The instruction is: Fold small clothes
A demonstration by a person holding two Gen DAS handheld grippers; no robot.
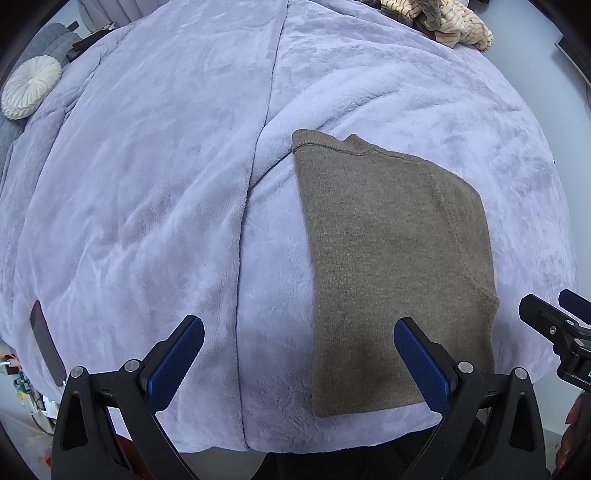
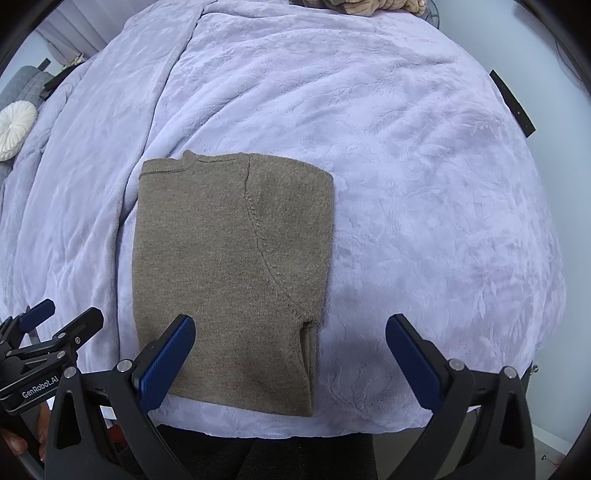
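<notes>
Brown sweater (image 2: 229, 273) — both grippers spread, empty

Wide bed covered by a plush lavender fleece blanket (image 1: 147, 184), seamed lengthwise. Lying flat near the front edge: folded brown knit sweater (image 2: 229, 266). At the far end, heaped beige striped garments (image 1: 443, 22). Toward the left edge, slim dark rectangular phone (image 1: 46, 343); farther back, round white pleated cushion (image 1: 31, 86).

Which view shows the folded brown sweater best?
The right wrist view: the sweater sits near centre, all edges and the armhole seam visible. The left wrist view shows it off to the right, one corner behind a finger.
</notes>
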